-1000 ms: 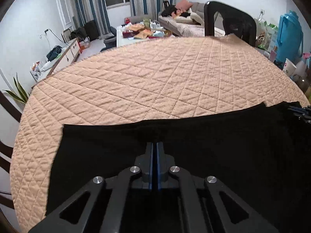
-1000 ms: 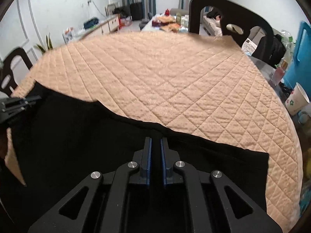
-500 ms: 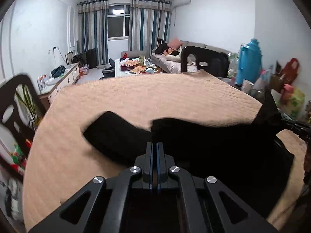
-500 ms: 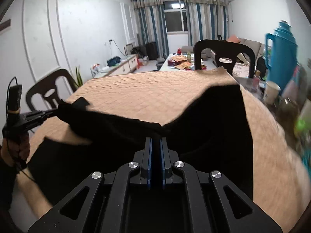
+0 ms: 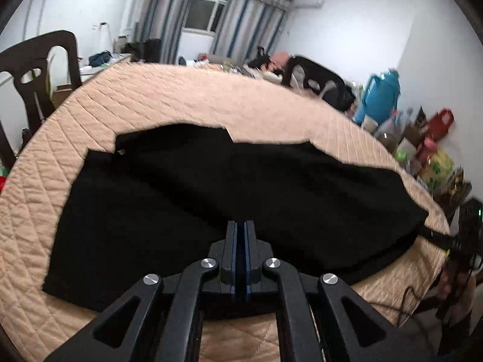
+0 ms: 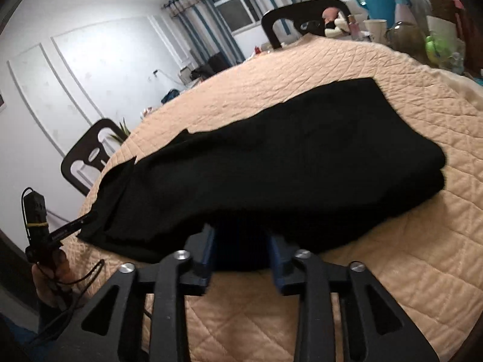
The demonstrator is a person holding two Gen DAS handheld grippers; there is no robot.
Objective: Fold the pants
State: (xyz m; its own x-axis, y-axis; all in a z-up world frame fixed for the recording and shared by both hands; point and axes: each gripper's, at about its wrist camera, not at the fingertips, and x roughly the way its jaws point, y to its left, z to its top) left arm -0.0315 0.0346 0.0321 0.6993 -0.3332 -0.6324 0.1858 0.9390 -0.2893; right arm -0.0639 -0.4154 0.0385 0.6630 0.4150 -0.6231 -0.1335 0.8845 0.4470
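Observation:
The black pants (image 5: 241,181) lie folded lengthwise on the round table's peach quilted cover (image 5: 211,99). My left gripper (image 5: 240,226) is over their near edge. Its jaws are just starting to open, with only a thin dark slit between them, and the cloth still seems pinched. In the right wrist view the left gripper (image 6: 77,223) touches the left corner of the pants (image 6: 302,150). My right gripper (image 6: 241,238) has its jaws opening wide. The pants' near edge drapes loosely over and between its blue pads (image 6: 208,250). The right gripper (image 5: 437,238) also shows at the pants' right end.
Dark chairs (image 5: 36,69) (image 5: 317,81) (image 6: 90,154) (image 6: 302,18) stand around the table. A teal thermos (image 5: 380,96), a cup (image 6: 375,28) and bags and bottles (image 5: 428,150) crowd the table's right side. A hand (image 6: 51,274) holds the left gripper.
Both grippers lifted one long edge of the pants and carried it across, so the pants now lie doubled over. The right jaws have opened wide; the left jaws have barely parted.

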